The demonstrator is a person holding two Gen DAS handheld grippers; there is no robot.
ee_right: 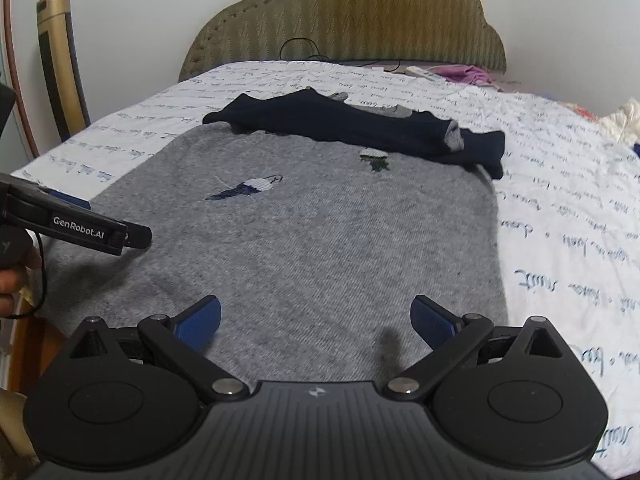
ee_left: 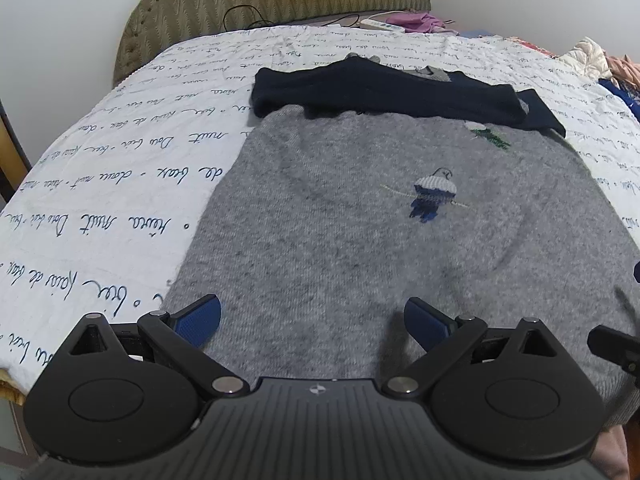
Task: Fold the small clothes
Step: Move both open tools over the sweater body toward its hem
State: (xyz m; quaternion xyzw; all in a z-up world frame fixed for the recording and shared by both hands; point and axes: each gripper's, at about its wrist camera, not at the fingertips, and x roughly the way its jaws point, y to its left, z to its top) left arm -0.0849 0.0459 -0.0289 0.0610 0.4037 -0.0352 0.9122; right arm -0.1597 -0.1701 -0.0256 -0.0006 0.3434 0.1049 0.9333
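Script-printed bedsheet [ee_left: 120,168], flat grey knit sweater [ee_left: 340,240], both grippers agape.

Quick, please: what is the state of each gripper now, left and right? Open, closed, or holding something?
Left gripper: open, holding nothing, fingers spread above the grey sweater.
Right gripper: open, holding nothing, also above the sweater.

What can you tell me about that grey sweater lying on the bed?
The grey sweater looks like soft, flecked wool knit. It lies flat on the white bedspread printed with handwriting. Small pictures are stitched on its front: a figure in blue and white, and something green and white farther up. Its dark navy sleeves are folded across the far end. Both grippers, left and right, hover open over its near edge, holding nothing.
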